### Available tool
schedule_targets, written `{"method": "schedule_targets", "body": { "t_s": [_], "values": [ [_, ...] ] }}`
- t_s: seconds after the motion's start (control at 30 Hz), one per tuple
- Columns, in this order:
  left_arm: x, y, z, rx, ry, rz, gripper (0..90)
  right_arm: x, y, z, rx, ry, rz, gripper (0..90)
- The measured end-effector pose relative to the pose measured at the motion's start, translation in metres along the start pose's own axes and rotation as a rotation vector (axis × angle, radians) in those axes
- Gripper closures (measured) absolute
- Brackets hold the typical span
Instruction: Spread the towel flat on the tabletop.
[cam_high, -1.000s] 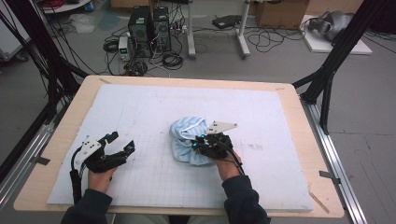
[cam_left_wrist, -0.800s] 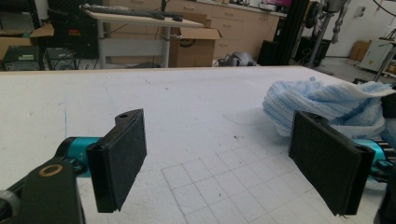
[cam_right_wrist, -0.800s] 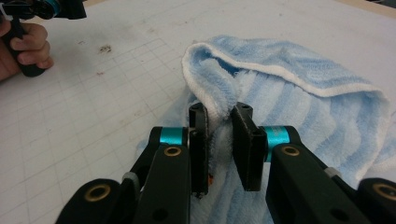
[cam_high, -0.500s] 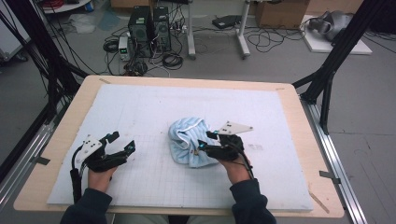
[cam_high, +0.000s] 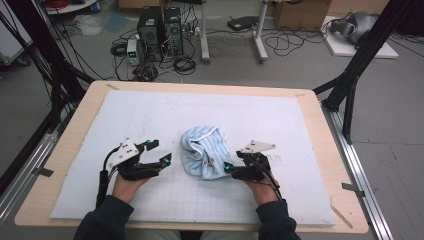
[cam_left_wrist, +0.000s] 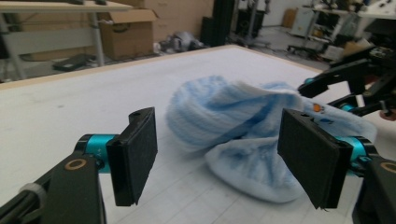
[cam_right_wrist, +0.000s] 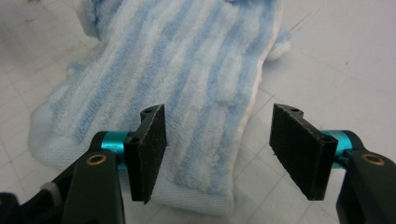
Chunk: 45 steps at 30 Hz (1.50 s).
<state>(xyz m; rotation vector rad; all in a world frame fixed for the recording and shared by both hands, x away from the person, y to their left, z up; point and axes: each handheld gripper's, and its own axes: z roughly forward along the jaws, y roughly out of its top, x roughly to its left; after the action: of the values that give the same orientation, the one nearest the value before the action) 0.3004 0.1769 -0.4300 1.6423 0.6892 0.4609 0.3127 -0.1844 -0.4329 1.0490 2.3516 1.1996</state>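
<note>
Towel, blue-and-white striped, crumpled in a heap mid-tabletop, between both grippers. Long axis roughly away from the person, near end toward the front edge. Right gripper nearer: tips just beside the towel's right near edge, jaws have just been opening, now well apart, nothing gripped; in the right gripper view, near hem lying under and between the jaws, pads not pressing. Left gripper apart from the towel's left side, pointing at it, jaws wide but just narrowed a little, empty; towel straight ahead of them in the left gripper view. Likely next: left closes in on the left edge
</note>
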Motion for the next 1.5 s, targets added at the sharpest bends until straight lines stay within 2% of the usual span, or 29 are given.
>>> {"method": "schedule_targets", "body": {
  "t_s": [0.17,0.2,0.23,0.27,0.3,0.4,0.47,0.53,0.67,0.73,0.8,0.93,1.13,1.17,1.2,1.23,1.27,1.33,1.37,1.5],
  "values": [
    [-0.013,-0.002,0.028,0.068,-0.074,0.014,31.4,-0.001,-0.004,0.008,0.055,0.013,0.006,41.7],
    [-0.016,-0.003,0.034,0.081,-0.089,0.016,32.9,-0.002,-0.005,0.010,0.064,0.029,0.019,47.6],
    [-0.019,-0.003,0.040,0.097,-0.107,0.017,32.9,-0.002,-0.005,0.010,0.064,0.029,0.019,47.6],
    [-0.023,-0.003,0.046,0.110,-0.120,0.018,33.0,-0.003,-0.007,0.011,0.074,0.051,0.025,55.7],
    [-0.025,-0.003,0.049,0.118,-0.127,0.022,33.0,-0.003,-0.007,0.011,0.074,0.051,0.025,55.7],
    [-0.031,-0.004,0.062,0.141,-0.145,0.021,35.0,-0.002,-0.007,0.012,0.079,0.081,0.019,67.8],
    [-0.033,-0.007,0.067,0.162,-0.143,0.031,37.7,0.002,-0.006,0.011,0.079,0.082,-0.012,74.3],
    [-0.033,-0.007,0.070,0.180,-0.134,0.029,45.6,0.004,-0.005,0.009,0.074,0.076,-0.042,78.4],
    [-0.031,-0.007,0.071,0.200,-0.108,0.028,72.7,0.004,-0.006,0.004,0.055,0.067,-0.056,83.2],
    [-0.030,-0.007,0.071,0.204,-0.107,0.029,83.0,0.002,-0.006,0.000,0.050,0.060,-0.059,84.6],
    [-0.028,-0.007,0.069,0.215,-0.103,0.020,84.8,0.000,-0.007,-0.004,0.040,0.056,-0.063,85.2],
    [-0.025,-0.005,0.064,0.216,-0.088,0.017,85.6,-0.010,-0.005,-0.014,0.011,0.010,-0.055,85.3],
    [-0.015,-0.002,0.051,0.201,-0.054,0.011,85.9,-0.030,0.002,-0.025,0.012,-0.087,-0.050,85.3],
    [-0.013,-0.001,0.049,0.199,-0.051,0.008,85.9,-0.038,0.003,-0.028,0.024,-0.133,-0.049,85.2],
    [-0.012,-0.001,0.048,0.198,-0.046,0.004,85.9,-0.038,0.003,-0.028,0.024,-0.133,-0.049,85.2],
    [-0.010,-0.001,0.046,0.196,-0.040,0.003,85.9,-0.045,0.003,-0.031,0.030,-0.167,-0.046,85.2],
    [-0.009,-0.001,0.045,0.196,-0.036,0.002,85.9,-0.045,0.003,-0.031,0.030,-0.167,-0.046,85.2],
    [-0.007,-0.001,0.043,0.191,-0.027,-0.004,85.9,-0.056,-0.001,-0.037,0.047,-0.213,-0.031,85.2],
    [-0.006,-0.001,0.042,0.191,-0.022,-0.006,85.9,-0.056,-0.001,-0.037,0.047,-0.213,-0.031,85.2],
    [-0.001,-0.001,0.041,0.181,-0.001,-0.021,85.9,-0.068,-0.012,-0.049,0.079,-0.271,-0.024,85.2]
  ]
}}
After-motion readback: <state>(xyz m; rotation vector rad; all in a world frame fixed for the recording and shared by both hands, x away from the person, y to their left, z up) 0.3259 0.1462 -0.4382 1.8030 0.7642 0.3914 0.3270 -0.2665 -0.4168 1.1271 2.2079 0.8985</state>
